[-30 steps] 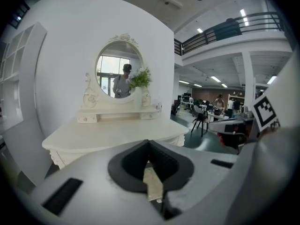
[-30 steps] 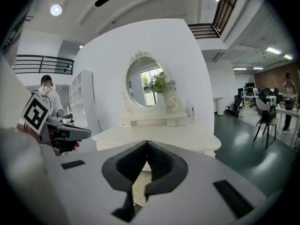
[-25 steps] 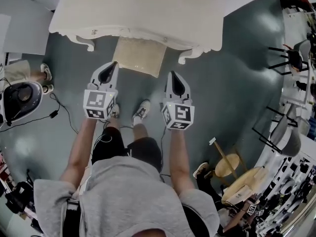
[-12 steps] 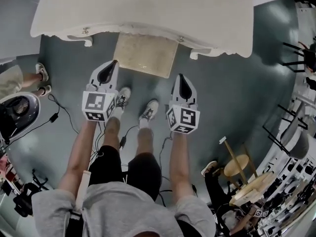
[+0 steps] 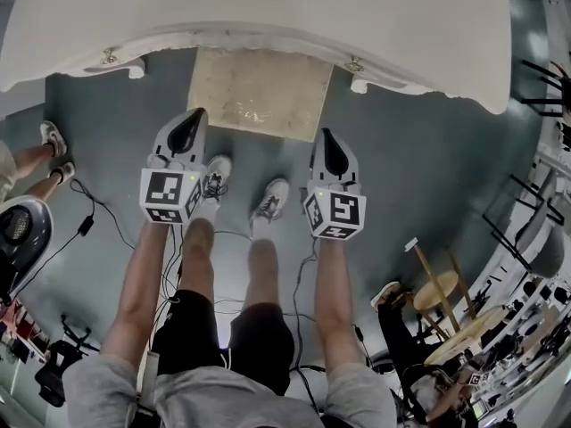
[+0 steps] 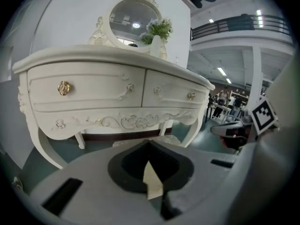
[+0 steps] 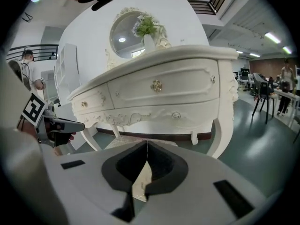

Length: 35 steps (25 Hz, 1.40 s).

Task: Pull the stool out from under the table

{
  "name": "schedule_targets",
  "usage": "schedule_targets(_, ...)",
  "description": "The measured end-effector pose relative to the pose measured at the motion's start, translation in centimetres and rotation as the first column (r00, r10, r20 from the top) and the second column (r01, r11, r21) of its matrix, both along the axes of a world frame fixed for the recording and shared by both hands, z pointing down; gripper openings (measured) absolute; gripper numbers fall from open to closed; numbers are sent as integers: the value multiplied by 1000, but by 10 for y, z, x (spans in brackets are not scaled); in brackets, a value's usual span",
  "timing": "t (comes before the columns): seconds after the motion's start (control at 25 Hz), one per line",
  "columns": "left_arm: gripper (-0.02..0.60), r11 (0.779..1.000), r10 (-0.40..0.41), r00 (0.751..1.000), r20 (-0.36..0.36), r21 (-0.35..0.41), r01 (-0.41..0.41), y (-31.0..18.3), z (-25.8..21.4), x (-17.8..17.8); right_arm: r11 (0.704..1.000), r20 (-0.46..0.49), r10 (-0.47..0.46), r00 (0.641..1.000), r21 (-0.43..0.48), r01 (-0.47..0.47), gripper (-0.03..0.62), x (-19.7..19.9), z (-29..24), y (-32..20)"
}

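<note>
While left gripper (image 5: pixel 197 115) and right gripper (image 5: pixel 325 135) fingers are closed, empty, beige square stool (image 5: pixel 259 92), half under white table (image 5: pixel 268 12).

A round mirror (image 6: pixel 133 18) and a leafy plant (image 6: pixel 159 29) stand up beyond the left tool (image 5: pixel 196 114); black cables (image 5: pixel 86 225) trail over the floor (image 5: pixel 428 168) left of it.

Head view: even, cool indoor light, colours muted. Strong fisheye: the table (image 5: pixel 268 16) edge bows, and the room at the rt edge is squeezed into a curve. Table top is washed out to near white w/ little detail. There's a soft shadow under it on the floor (image 5: pixel 419 168).

Both gripper views: dark vignette all round, corners black. Strip lights (image 6: pixel 221 71) glare overhead, and the mirror (image 6: pixel 133 15) carries a bright spot. Near foreground is soft and out of focus, while the drawers (image 6: pixel 84 86) are fairly sharp.
</note>
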<state>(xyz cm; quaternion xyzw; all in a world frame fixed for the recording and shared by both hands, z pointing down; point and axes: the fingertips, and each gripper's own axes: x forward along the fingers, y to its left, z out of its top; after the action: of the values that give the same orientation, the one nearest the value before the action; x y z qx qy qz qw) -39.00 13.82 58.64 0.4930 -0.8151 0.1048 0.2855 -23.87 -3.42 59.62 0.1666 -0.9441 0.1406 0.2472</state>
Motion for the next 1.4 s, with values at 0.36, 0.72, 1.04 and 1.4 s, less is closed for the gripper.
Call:
schedule_targets(0.36, 0, 998, 39, 996, -80, -49, -43, -2, 81, -4, 997, -59, 3, 998, -83, -8, 16, -5, 78, -13)
schedule_targets(0.72, 314, 1000, -22, 958, -286, 10, 26, -3, 129, -35, 958, -92, 1, 996, -286, -27, 355, -15, 137, -33)
schedule_targets(1.04, 423, 997, -62, 912, -405, 19, 76, 0, 163, -62, 897, -150, -12, 989, -439, -55, 423, -29, 184, -45)
schedule_targets(1.4, 423, 995, -101, 886, -453, -42, 92, 11, 197, -75, 842, -118, -52, 992, -539, -20, 428, -34, 199, -42)
